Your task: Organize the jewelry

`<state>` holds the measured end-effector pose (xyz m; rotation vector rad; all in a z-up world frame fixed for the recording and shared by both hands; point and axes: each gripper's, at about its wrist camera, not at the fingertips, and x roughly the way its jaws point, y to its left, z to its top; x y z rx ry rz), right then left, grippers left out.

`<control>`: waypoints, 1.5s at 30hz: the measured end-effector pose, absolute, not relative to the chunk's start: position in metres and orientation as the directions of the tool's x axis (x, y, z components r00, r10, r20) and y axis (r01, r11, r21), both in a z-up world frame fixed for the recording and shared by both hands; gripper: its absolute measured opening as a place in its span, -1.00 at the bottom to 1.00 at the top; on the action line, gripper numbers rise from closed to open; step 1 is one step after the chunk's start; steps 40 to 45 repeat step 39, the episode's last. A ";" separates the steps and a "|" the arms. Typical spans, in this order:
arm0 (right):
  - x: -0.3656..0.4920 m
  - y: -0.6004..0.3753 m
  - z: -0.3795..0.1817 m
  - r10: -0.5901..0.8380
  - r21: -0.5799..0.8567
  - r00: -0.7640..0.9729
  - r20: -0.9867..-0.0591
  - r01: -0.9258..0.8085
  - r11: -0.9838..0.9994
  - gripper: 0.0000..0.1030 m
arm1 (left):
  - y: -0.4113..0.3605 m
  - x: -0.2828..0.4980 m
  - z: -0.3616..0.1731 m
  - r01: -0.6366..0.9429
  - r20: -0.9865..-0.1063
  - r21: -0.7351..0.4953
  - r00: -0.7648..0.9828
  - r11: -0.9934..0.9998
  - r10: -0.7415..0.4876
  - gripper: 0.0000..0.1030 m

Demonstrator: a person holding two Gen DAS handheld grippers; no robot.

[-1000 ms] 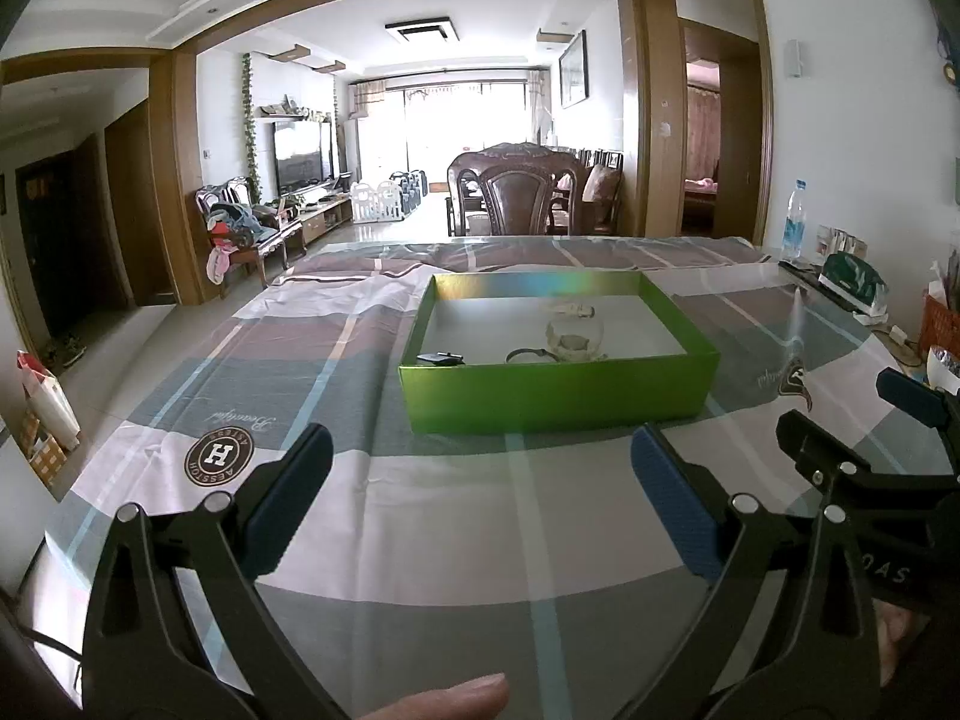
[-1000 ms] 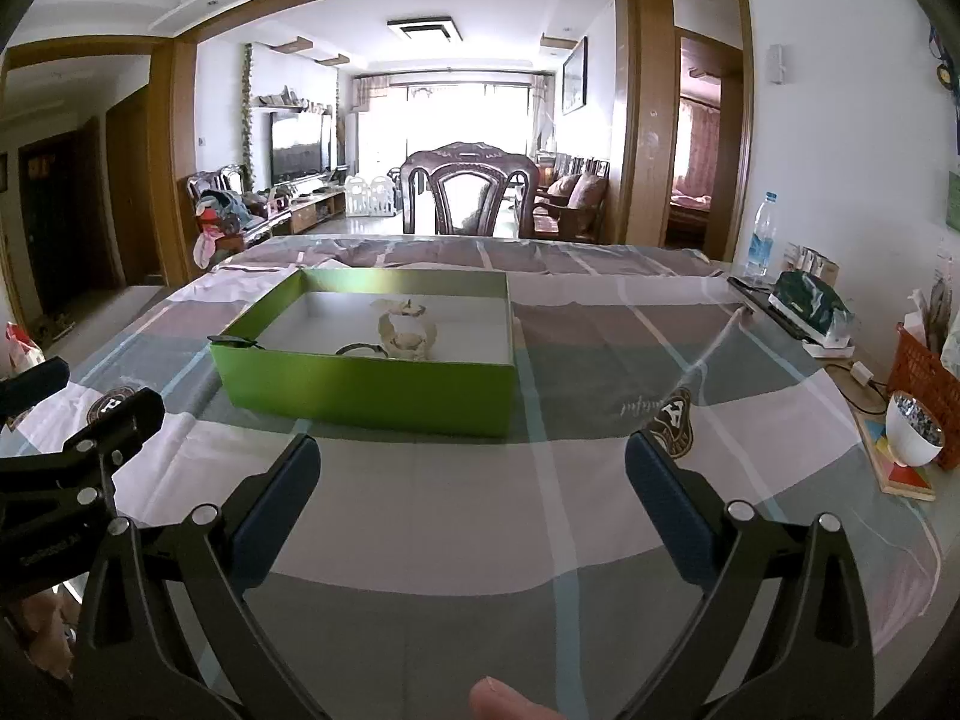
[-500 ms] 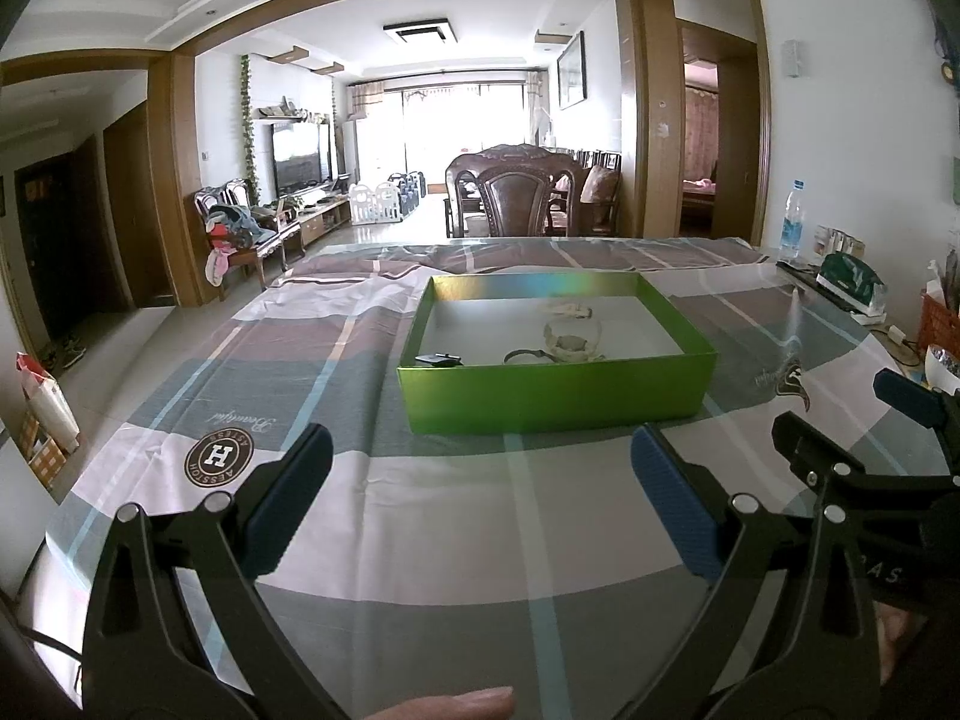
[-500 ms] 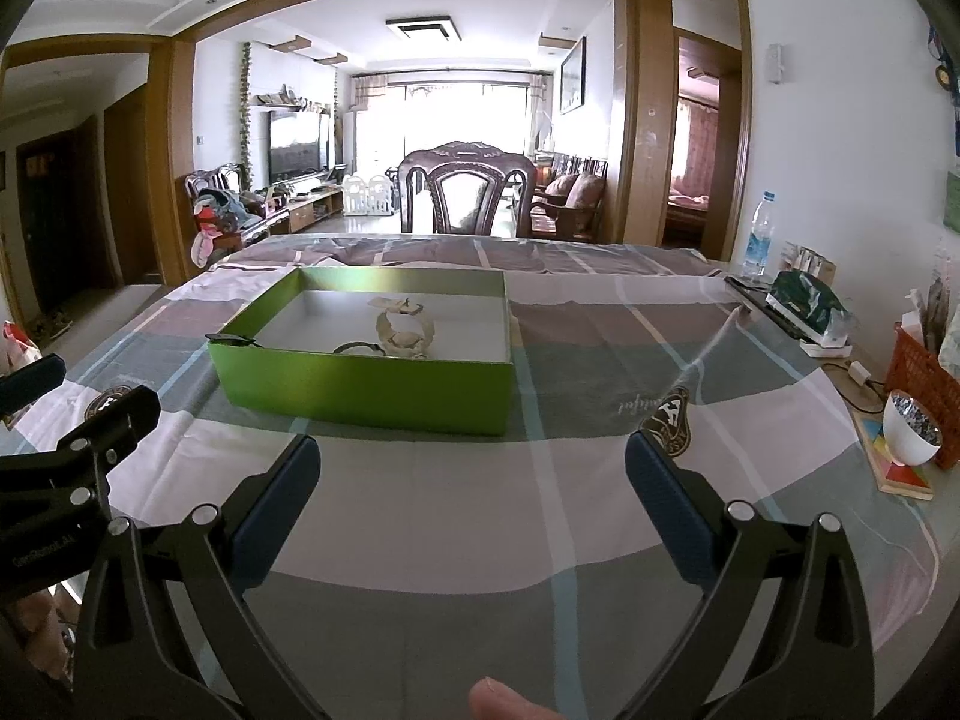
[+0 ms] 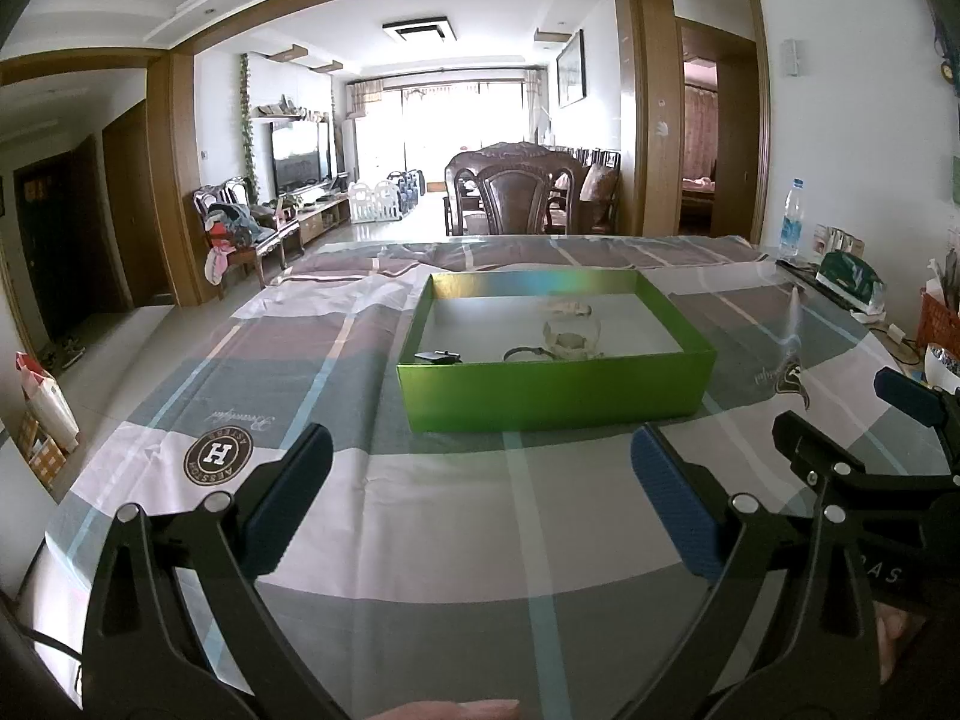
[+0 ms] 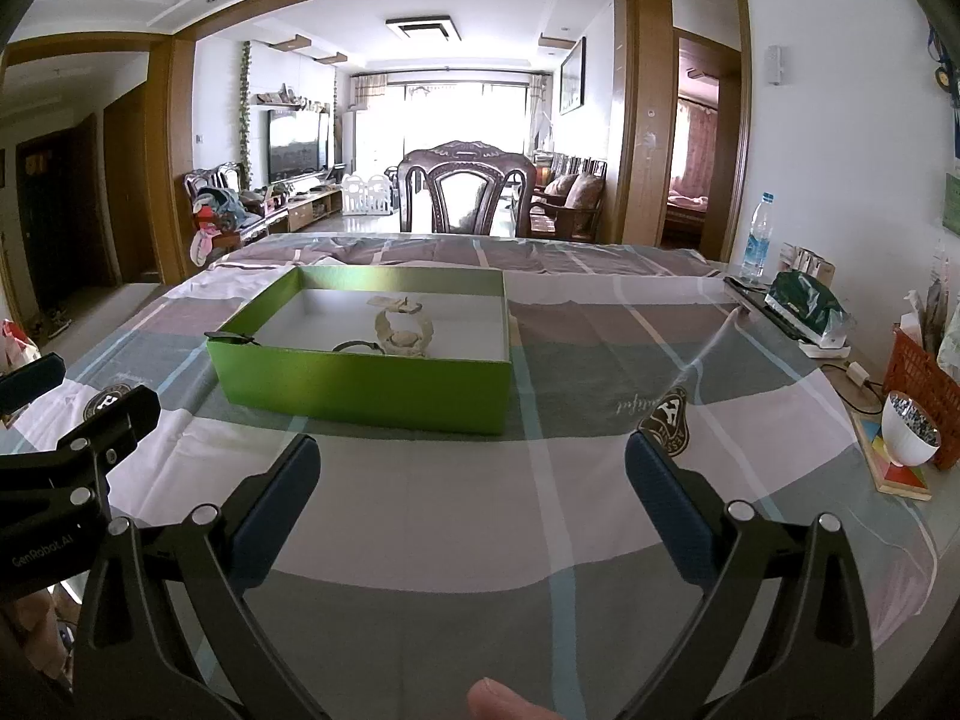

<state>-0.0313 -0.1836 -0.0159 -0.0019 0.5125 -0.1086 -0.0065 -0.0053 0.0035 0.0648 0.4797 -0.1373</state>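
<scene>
Left tongs [image 5: 480, 492] at the bottom of the left view, spread wide, blue pads [image 5: 288, 498] well apart, nothing between them. Right tongs [image 6: 471, 492] low in the right view, likewise gaping and empty. Both hovering over the checked cloth [image 5: 456, 516] on the bench, each poking into the other's frame edge. A fingertip [image 6: 504, 699] peeking in at the bottom centre of the right view.

Further up, mid-frame: green box [image 5: 555, 384], lid off, sitting flat on the cloth, well ahead of both tongs. Inside on the pale floor, a pale bracelet [image 5: 570, 333] standing on edge near the middle, a dark thin band [image 5: 525, 353] just left of it against the near wall, a small black piece [image 5: 438, 356] in the near left corner, and a pale scrap [image 6: 393, 302] behind the bracelet.

Beyond the box, a dark wooden chair [image 6: 468, 189] at the far end of the bench. Far right edge: water bottle [image 6: 757, 240], green packet [image 6: 807, 303], white cup [image 6: 909, 429], orange basket [image 6: 927, 384].
</scene>
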 end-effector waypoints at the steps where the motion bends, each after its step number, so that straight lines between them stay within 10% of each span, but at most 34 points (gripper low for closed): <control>1: -0.031 -0.184 -0.016 -0.104 -0.029 0.866 -0.489 0.103 0.994 0.93 | -0.005 -0.006 0.003 0.147 -0.464 0.030 0.878 0.989 -0.116 0.92; 32: -0.032 -0.186 -0.022 -0.101 -0.028 0.856 -0.508 0.101 0.994 0.93 | -0.006 -0.004 -0.006 0.160 -0.492 0.021 0.861 0.987 -0.129 0.92; 39: 0.032 -0.206 -0.075 -0.053 -0.008 0.690 -0.721 0.069 0.998 0.93 | -0.006 0.048 -0.054 0.172 -0.662 -0.007 0.738 0.985 -0.133 0.92; 45: 0.032 -0.206 -0.075 -0.053 -0.008 0.690 -0.721 0.069 0.998 0.93 | -0.006 0.048 -0.054 0.172 -0.662 -0.007 0.738 0.985 -0.133 0.92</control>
